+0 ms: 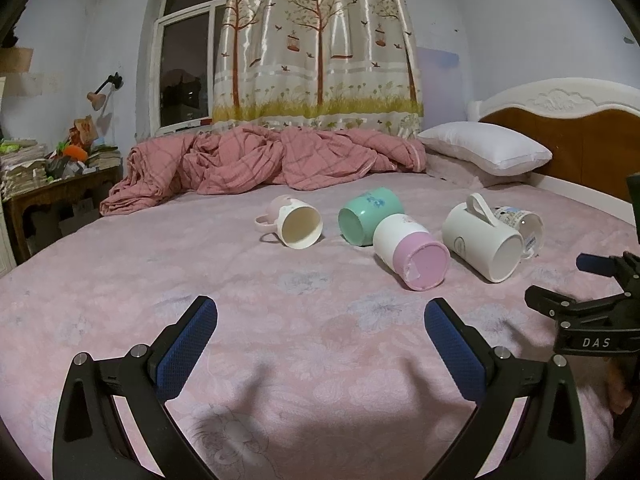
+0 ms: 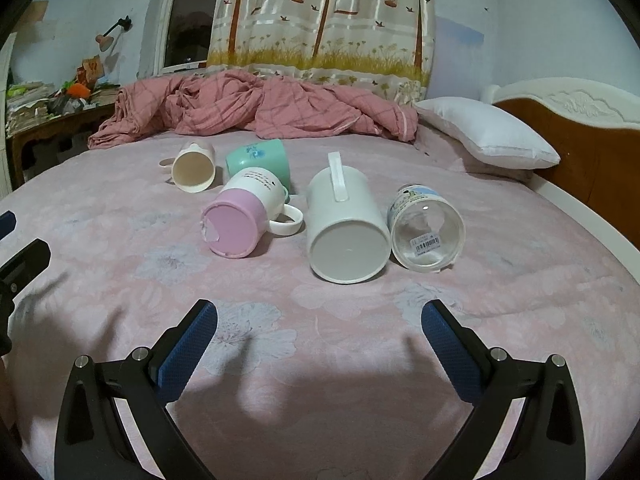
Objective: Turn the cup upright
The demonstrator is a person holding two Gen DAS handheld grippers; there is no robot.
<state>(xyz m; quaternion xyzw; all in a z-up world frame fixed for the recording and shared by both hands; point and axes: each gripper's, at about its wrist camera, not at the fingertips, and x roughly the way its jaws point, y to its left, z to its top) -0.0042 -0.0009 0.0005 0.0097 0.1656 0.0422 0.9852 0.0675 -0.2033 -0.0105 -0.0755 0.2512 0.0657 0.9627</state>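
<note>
Several cups lie on their sides on the pink bed sheet (image 1: 280,340). From left: a pale pink mug (image 1: 294,222) (image 2: 194,168), a teal mug (image 1: 366,212) (image 2: 260,160), a white and pink mug (image 1: 412,256) (image 2: 244,216), a tall white mug (image 1: 480,240) (image 2: 346,224), a clear glass cup (image 1: 524,226) (image 2: 426,228). My left gripper (image 1: 320,316) is open and empty, short of the cups. My right gripper (image 2: 319,318) is open and empty, just before the tall white mug; it also shows at the left wrist view's right edge (image 1: 592,296).
A crumpled pink quilt (image 1: 260,160) lies at the back of the bed. A white pillow (image 1: 484,146) rests against the wooden headboard (image 1: 580,132) at right. A cluttered side table (image 1: 48,176) stands at left. A curtain (image 1: 316,40) and window are behind.
</note>
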